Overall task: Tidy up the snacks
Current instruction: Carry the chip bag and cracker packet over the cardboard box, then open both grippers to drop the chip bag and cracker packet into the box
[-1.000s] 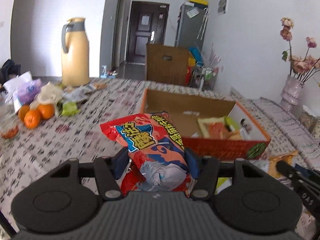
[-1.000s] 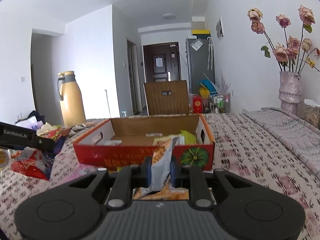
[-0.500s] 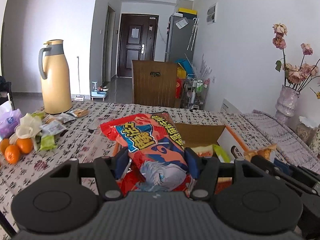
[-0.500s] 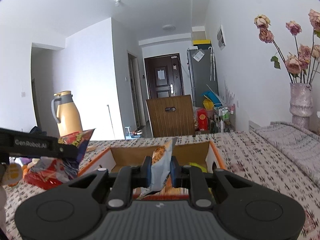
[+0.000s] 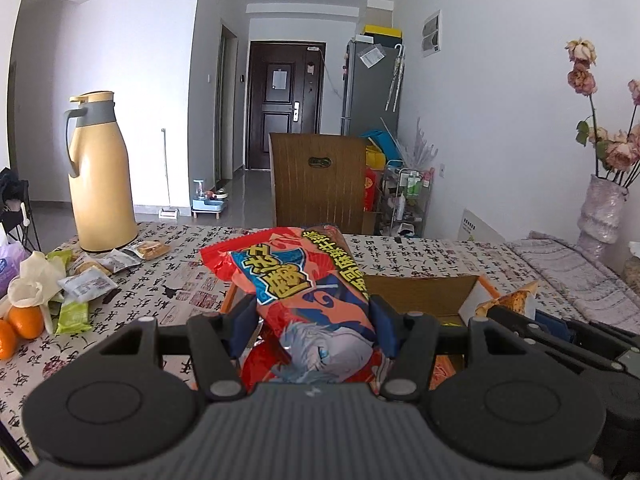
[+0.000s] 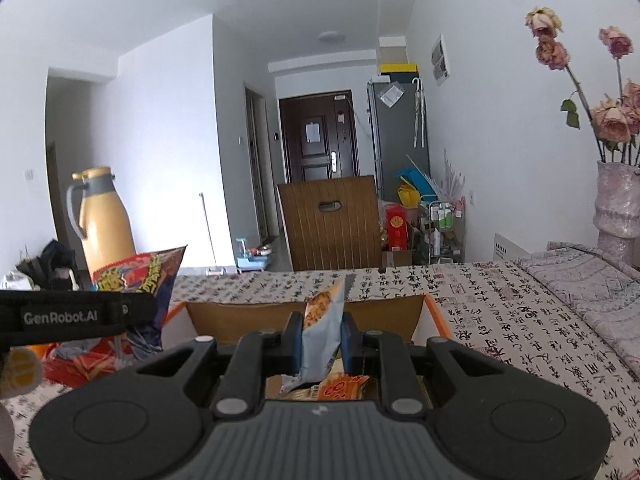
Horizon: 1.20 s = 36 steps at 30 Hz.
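My left gripper (image 5: 314, 330) is shut on a big red snack bag (image 5: 304, 280) with yellow lettering, held above the near left part of an open cardboard box (image 5: 424, 298) with orange sides. My right gripper (image 6: 320, 342) is shut on a small pale blue snack packet (image 6: 322, 332), standing upright over the same box (image 6: 240, 320). Another orange packet (image 6: 340, 386) lies in the box under it. In the right wrist view the left gripper (image 6: 80, 316) and its red bag (image 6: 136, 272) show at the left. In the left wrist view the right gripper's packet (image 5: 516, 300) shows at the right.
On the patterned tablecloth (image 5: 180, 276) at left lie several small snack packets (image 5: 86, 284), oranges (image 5: 26, 320) and a white bag. A tall yellow thermos (image 5: 102, 172) stands behind them. A wooden chair back (image 5: 318, 180) is across the table; a vase of dried roses (image 6: 618, 208) stands at right.
Both grippers moved forward with their packets, from in front of the box to over it. The box now lies under the fingers, and the thermos and chair look closer.
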Motion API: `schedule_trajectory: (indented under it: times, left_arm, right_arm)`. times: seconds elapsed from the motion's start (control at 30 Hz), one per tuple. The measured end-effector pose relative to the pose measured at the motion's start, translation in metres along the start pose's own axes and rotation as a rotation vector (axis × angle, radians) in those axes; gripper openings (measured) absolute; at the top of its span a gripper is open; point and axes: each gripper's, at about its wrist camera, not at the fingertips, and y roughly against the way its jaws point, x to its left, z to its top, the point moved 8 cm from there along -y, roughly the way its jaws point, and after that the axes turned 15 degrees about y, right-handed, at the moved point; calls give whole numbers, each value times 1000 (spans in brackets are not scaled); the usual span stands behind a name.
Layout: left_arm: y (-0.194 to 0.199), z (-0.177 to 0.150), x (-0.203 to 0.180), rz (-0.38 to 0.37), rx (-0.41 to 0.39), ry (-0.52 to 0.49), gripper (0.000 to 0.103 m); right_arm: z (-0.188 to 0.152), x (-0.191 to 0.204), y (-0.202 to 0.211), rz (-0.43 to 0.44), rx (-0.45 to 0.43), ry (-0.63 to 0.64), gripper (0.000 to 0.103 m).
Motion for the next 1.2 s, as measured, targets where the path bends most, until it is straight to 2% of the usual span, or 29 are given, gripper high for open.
schedule_trajectory:
  times: [0.23, 0.43, 0.53, 0.57, 0.6, 0.63, 0.67, 0.7, 0.73, 0.77, 0.8, 0.83, 1.2]
  left_arm:
    - [-21, -18, 4, -6, -5, -50, 61]
    - [-26, -30, 4, -21, 25, -64, 63]
    - [-20, -28, 7, -17, 5, -54, 73]
    - [-18, -26, 7, -21, -1, -48, 81]
    - [-16, -25, 8, -21, -10, -44, 85]
    - [-14, -24, 9, -16, -19, -42, 88]
    - [-12, -22, 10, -13, -25, -37, 94]
    - [-11, -21, 11, -11, -32, -27, 102]
    - [-10, -19, 13, -7, -38, -18, 103]
    - [-9, -18, 14, -1, -44, -10, 103]
    - [-9, -16, 16, 0, -43, -3, 103]
    - [-9, -15, 17, 1, -41, 5, 103]
    - [-4, -13, 21, 5, -36, 23, 103]
  right_arm:
    - [-22, 2, -30, 25, 62, -16, 18]
    - [-32, 1, -33, 21, 88, -24, 18]
    - [-35, -2, -31, 21, 95, -34, 21]
    - [-35, -3, -29, 14, 93, -37, 21]
    - [-35, -4, -27, 7, 88, -38, 26]
    - [-34, -6, -25, 6, 84, -40, 36]
    - [-33, -7, -22, -3, 77, -45, 44]
    - [-32, -9, -19, -13, 69, -50, 60]
    - [-31, -12, -17, -23, 60, -54, 74]
    - [-30, -13, -15, -31, 52, -57, 81]
    - [-29, -15, -13, -35, 47, -61, 94]
    - [-29, -17, -12, -38, 45, -64, 102]
    - [-28, -18, -10, -54, 41, -61, 103]
